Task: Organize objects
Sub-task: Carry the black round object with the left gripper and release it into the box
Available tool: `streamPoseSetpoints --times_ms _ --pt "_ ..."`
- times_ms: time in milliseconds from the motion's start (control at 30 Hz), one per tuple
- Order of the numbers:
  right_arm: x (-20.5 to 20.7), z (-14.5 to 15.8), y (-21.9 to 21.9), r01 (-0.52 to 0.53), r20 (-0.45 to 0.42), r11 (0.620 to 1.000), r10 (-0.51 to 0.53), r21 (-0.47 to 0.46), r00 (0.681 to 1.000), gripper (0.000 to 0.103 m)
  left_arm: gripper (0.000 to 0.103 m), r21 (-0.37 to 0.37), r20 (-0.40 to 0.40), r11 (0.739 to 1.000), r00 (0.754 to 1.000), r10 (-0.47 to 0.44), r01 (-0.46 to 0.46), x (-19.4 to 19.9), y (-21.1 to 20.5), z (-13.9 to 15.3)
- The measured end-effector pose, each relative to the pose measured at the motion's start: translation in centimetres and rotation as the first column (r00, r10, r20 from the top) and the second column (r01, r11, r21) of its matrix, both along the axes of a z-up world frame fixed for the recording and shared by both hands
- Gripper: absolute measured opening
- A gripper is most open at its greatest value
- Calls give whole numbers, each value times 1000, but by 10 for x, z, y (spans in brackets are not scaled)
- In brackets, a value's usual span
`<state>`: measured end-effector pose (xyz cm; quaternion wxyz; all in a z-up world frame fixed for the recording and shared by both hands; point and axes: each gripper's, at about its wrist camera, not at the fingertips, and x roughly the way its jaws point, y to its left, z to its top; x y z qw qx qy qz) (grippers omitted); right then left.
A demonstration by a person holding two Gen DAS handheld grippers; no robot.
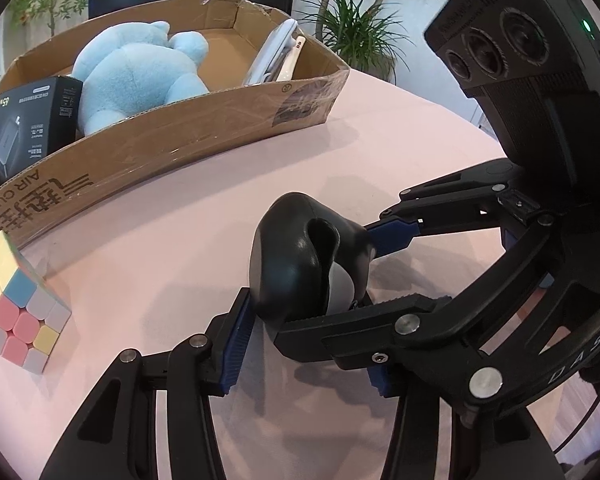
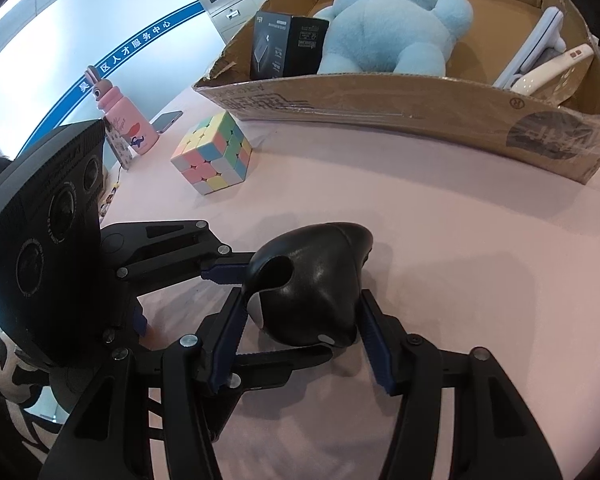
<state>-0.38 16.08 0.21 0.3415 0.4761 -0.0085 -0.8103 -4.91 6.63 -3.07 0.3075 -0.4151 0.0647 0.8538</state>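
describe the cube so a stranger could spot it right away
Find the long cardboard box on the pink table. Just outside its front wall, near the left end, stands a puzzle cube. It alone shows a grid of pastel squares.

We hold our left gripper (image 1: 306,344) and right gripper (image 2: 302,344) low and crossed over the same spot, each with its blue-padded fingers (image 2: 374,346) spread partway and closing in from a different side, the right one's fingers reaching across the left's view.
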Motion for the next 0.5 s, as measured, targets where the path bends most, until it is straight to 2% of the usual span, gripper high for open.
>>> streamPoseSetpoints --times_ms 200,333,500 --pt "-1 3 -1 32 -4 999 -32 21 999 53 45 -17 1 1000 1000 12 -12 0 6 5" --pt "9 24 5 47 -46 999 -47 10 998 53 45 -12 -51 1000 999 -8 7 9 10 32" --pt "13 67 12 68 -120 997 -65 20 991 53 45 -35 -138 999 990 -28 23 8 21 75"
